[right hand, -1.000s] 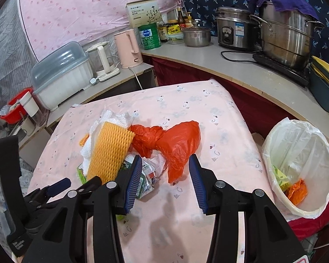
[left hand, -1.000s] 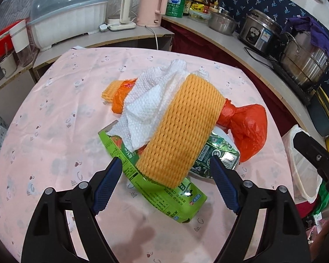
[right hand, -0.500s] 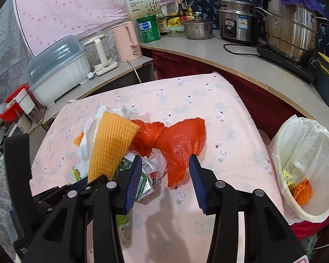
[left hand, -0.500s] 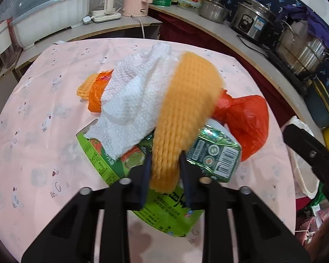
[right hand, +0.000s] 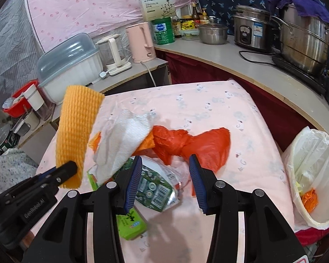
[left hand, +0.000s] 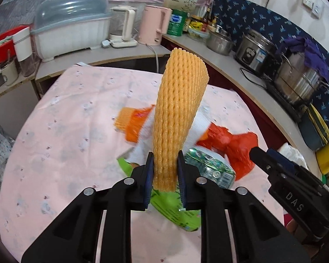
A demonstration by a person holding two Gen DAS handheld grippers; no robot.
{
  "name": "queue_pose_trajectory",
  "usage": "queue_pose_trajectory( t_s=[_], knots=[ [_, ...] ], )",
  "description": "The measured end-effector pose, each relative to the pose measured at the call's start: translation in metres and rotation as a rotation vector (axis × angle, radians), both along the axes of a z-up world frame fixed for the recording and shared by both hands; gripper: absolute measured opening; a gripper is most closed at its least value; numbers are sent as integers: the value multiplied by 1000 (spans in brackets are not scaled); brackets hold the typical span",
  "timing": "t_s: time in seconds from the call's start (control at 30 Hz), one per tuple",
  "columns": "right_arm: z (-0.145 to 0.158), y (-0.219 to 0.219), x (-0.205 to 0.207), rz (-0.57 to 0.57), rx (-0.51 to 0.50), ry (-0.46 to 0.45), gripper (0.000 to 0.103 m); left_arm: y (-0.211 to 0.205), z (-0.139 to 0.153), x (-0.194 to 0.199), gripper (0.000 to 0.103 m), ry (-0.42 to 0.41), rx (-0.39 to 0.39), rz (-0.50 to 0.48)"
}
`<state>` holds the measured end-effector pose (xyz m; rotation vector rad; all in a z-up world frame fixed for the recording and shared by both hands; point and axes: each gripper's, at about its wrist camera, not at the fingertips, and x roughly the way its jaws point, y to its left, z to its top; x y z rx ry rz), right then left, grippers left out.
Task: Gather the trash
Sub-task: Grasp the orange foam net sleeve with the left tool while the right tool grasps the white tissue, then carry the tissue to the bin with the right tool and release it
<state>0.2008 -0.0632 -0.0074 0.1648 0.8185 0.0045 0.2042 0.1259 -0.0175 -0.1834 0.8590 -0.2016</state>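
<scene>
Kitchen corner; desk [right hand: 208, 109] under a pink patterned cloth, counter with appliances wrapping its far and right edges.

Item 1, in hand: orange foam net sleeve [left hand: 177, 118]. Pinched at its lower end by the left hand-held gripper [left hand: 164, 173], pads pressed on both sides; it stands clear above the pile, tipped toward 12 o'clock.

Item 2, idle: right hand-held gripper [right hand: 164, 179], jaws spread and holding nothing, poised over the near edge of the pile.

Items 3–7, uncollected, heaped at desk centre: white paper towel [right hand: 125, 135], red-orange plastic bag [right hand: 193, 142], dark green drink carton [right hand: 155, 188], bright green wrapper [right hand: 131, 223], a second small orange net piece [left hand: 126, 120].

Receptacle: white-lined bin [right hand: 315, 175], off the desk edge at 3 o'clock from the pile, with a few scraps already in it.

Progress, by judgement: early. A few pieces are binned, one is lifted, about five are left.

Room: bare cloth at 9, 12 and 6 o'clock of the pile. Between the sleeve and the bin lie the right hand-held gripper and the desk's right edge. Counter pots sit well back.
</scene>
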Motion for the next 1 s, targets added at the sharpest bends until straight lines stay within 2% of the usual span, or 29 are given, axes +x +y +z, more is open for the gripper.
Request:
queue_pose_trajectory(
  t_s=[0.33,0.63,0.73,0.77,0.83,0.87,1.0],
  knots=[
    [-21,44,34,97,48,45,44,50,-9,16,19,19,4,113],
    [-40,81,66,159,87,81,42,66,-21,26,19,40,16,136],
    [-49,89,75,167,84,97,35,66,-25,28,19,47,15,137],
    [-52,91,77,167,84,106,29,66,-25,28,19,50,15,138],
    [-59,91,81,167,86,122,14,65,-27,28,19,52,16,135],
    [-61,89,80,168,91,126,1,64,-27,28,19,52,17,133],
    [-53,77,71,154,111,91,1,58,-26,25,19,50,18,124]
  ],
)
